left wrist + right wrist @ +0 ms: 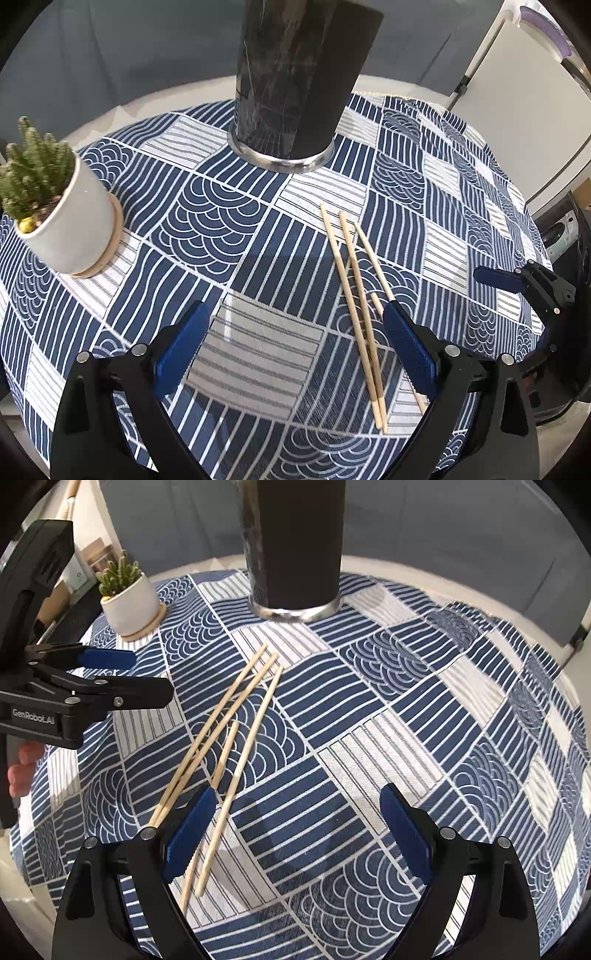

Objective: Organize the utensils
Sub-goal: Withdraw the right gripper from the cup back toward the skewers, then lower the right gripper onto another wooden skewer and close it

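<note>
Chopsticks of pale wood [356, 295] lie loose on the blue-and-white patterned tablecloth [229, 229], four of them, slanting through the lower right of the left wrist view and the centre left of the right wrist view [221, 738]. Two lie side by side and touching near their thick ends; the shortest-looking one is partly hidden. At the top centre of both views stands a tall dark cylindrical holder with a silver base ring [291, 92], apart from the sticks. A small cactus in a white ceramic pot [59, 206] sits at the left edge. The left gripper [295, 343] has its blue-padded fingers spread wide, holding nothing; the right gripper [297, 823] is likewise spread wide and empty, its left finger over the sticks' lower ends.
</note>
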`<state>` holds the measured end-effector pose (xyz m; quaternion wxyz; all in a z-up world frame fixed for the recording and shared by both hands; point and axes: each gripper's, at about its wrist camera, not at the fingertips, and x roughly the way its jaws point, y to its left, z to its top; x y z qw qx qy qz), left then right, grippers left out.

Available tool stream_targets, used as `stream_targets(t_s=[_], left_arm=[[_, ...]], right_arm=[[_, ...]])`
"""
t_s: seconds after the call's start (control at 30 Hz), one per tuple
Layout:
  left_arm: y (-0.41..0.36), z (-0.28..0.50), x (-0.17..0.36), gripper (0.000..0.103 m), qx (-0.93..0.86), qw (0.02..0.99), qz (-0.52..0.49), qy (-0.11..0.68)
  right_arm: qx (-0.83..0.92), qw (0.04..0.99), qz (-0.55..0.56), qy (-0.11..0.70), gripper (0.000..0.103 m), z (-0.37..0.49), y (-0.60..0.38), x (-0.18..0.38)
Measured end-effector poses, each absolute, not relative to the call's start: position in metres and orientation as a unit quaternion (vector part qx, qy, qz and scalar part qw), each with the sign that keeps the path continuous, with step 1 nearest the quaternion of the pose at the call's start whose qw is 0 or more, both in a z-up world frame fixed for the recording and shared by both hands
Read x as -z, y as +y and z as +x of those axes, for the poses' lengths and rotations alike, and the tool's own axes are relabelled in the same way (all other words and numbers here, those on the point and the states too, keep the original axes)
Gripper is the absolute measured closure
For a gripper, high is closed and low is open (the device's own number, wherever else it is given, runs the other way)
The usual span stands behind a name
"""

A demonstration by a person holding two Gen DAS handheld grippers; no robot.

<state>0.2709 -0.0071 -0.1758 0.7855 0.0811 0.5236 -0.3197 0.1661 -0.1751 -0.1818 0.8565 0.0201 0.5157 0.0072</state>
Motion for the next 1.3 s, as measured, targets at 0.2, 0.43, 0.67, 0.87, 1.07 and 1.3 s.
stream_targets(t_s=[0.2,0.43,0.67,0.87,1.07,1.3], left_arm=[[-0.017,0.284,0.191,0.01,0.308,0.778,0.095,0.54],[-0.029,0.288,0.198,0.01,0.313,0.773,0.106,0.542],[-0.044,0.291,0.202,0.01,0.291,0.782,0.144,0.532],[-0.057,0.297,0.207,0.006,0.263,0.781,0.165,0.542],[-0.065,0.301,0.207,0.01,0.239,0.791,0.16,0.541],[-0.055,0.31,0.195,0.06,0.242,0.784,0.159,0.549]], right_arm=[[0.001,0.846,0.023,0.533,0.018,0.18,-0.176,0.196],[0.004,0.837,-0.001,0.547,0.017,0.187,-0.169,0.203],[0.012,0.835,0.009,0.55,0.017,0.187,-0.178,0.204],[0.021,0.834,0.017,0.551,0.03,0.185,-0.188,0.201],[0.043,0.83,0.018,0.555,0.075,0.186,-0.194,0.195],[0.056,0.823,0.022,0.565,0.098,0.187,-0.193,0.194]])
